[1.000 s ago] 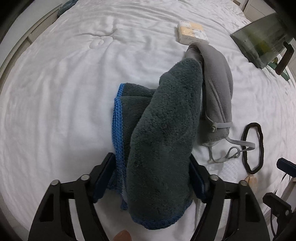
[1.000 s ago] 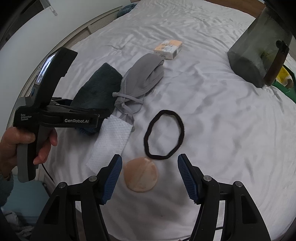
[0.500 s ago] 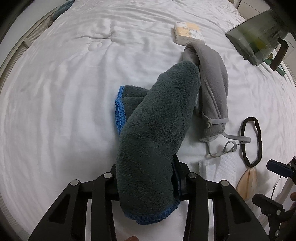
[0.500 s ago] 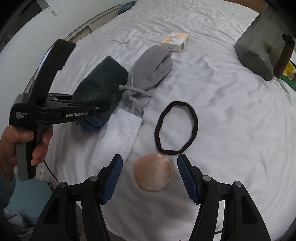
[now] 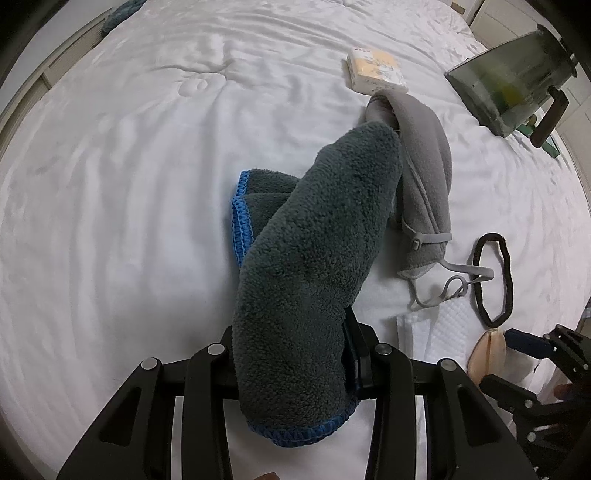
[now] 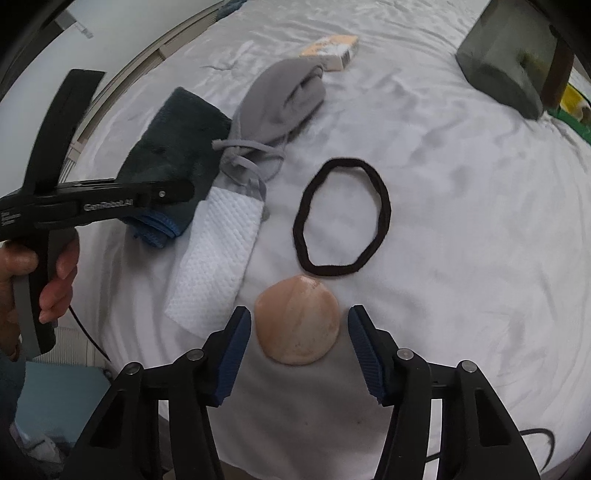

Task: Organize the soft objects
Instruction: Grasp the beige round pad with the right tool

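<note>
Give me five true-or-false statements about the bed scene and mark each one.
1. The left gripper is shut on the dark towel. True.
2. The right gripper holds the black headband. False: its closing jaws straddle the round beige pad, untouched.
3. The grey mask lies beside the towel. True.
4. The white cloth is inside the dark container. False: it lies on the bed.
5. The headband encircles the pad. False: they lie apart.

A white quilted bedspread (image 5: 155, 155) covers the bed, wrinkled throughout. A pale wall (image 6: 122, 33) with a light slatted panel (image 5: 55, 64) borders its far edge. Lighting even, diffuse.
</note>
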`<state>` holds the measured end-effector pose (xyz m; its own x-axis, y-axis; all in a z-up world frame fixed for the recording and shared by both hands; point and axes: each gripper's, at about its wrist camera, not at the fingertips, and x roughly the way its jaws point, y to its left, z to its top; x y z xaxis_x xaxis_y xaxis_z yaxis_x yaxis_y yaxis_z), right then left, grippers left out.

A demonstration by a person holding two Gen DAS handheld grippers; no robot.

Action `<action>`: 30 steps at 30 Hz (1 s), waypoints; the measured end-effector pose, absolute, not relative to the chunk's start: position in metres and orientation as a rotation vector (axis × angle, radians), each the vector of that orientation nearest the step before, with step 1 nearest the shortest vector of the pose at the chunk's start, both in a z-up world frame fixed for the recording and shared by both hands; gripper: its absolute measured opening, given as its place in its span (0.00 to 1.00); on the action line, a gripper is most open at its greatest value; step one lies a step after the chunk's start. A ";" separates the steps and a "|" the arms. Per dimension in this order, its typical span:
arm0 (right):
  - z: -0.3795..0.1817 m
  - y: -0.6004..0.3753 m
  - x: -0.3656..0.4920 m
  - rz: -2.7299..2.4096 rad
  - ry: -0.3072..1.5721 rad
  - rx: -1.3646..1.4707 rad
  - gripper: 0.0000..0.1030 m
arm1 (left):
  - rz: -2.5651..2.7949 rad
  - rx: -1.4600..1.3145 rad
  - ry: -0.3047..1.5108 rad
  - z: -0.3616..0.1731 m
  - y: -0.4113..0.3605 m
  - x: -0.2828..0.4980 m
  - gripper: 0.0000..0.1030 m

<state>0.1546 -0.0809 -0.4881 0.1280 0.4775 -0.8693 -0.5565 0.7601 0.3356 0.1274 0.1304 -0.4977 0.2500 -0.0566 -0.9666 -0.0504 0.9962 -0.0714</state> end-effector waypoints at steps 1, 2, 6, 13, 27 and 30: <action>-0.491 -0.081 0.155 0.746 1.235 -0.074 0.54 | -0.006 -0.093 1.318 -0.497 0.132 0.127 0.33; -0.493 -0.080 0.156 0.744 1.237 -0.069 0.54 | -0.009 -0.094 1.319 -0.497 0.133 0.126 0.34; -0.501 -0.079 0.158 0.729 1.247 -0.059 0.52 | -0.013 -0.125 1.330 -0.499 0.136 0.132 0.34; -0.508 -0.078 0.160 0.727 1.261 -0.041 0.48 | -0.013 -0.187 1.358 -0.506 0.146 0.139 0.39; -0.503 -0.100 0.166 0.811 1.266 0.003 0.03 | -0.003 -0.190 1.328 -0.485 0.136 0.132 0.27; -0.499 -0.104 0.168 0.818 1.259 0.006 0.03 | 0.008 -0.207 1.318 -0.480 0.138 0.129 0.27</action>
